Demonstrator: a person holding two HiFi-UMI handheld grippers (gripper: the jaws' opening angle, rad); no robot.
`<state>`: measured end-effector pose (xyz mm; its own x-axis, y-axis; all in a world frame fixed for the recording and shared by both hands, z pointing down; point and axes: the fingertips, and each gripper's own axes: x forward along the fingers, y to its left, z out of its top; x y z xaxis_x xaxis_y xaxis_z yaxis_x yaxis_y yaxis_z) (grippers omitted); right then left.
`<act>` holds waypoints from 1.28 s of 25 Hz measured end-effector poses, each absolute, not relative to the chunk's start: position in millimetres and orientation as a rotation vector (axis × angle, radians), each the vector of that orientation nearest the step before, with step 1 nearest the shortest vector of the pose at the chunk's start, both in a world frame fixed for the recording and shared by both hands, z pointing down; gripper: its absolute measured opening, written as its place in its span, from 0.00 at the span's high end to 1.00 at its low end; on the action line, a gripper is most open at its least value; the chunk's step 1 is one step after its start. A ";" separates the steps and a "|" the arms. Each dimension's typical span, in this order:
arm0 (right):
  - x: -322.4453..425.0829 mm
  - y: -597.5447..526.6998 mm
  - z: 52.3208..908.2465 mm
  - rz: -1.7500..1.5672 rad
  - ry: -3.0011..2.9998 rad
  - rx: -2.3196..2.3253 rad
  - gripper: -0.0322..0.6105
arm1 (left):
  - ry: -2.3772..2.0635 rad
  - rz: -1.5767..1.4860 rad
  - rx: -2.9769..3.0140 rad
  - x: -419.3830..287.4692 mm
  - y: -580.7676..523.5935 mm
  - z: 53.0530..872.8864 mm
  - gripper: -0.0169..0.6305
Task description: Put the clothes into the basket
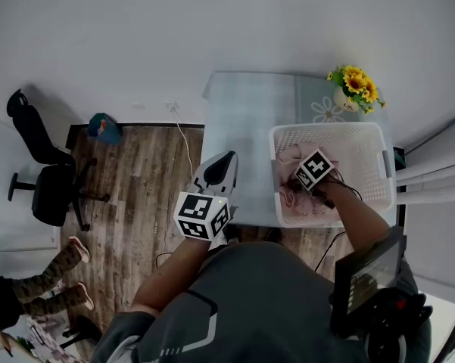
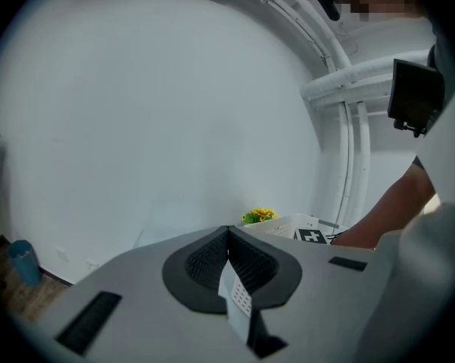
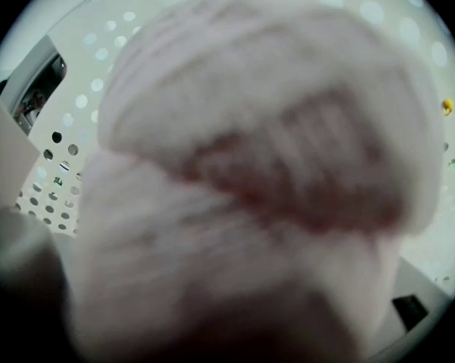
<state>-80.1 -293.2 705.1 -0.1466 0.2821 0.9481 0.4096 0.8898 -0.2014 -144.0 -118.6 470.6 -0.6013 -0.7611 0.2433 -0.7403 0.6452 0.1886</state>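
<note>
Close against right gripper's (image 1: 312, 175) fingers: clothes (image 3: 242, 180)

Table (image 1: 242, 119) w/ pale blue-grey cloth, head view from above. On it, at approx. 4 o'clock: white perforated basket (image 1: 384, 174), its near rim close to table's near edge. At 1 o'clock corner: sunflower pot (image 1: 353, 89), just past basket's far rim; whether they touch, can't tell. Wood floor (image 1: 136, 203) lies at table's 9 o'clock, w/ black office chair (image 1: 45, 180), teal object (image 1: 104, 127) by the wall & white cable (image 1: 183, 138).
</note>
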 end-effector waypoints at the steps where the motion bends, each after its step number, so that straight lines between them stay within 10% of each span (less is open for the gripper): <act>1: -79.6 -292.3 704.9 -0.118 -1.743 -0.534 0.36 | -2.569 -0.099 1.206 -144.3 -117.8 468.9 0.96; 32: -82.6 -306.1 432.3 0.045 -2.488 -0.564 0.33 | -2.604 -0.163 1.366 -141.3 -132.5 409.9 0.96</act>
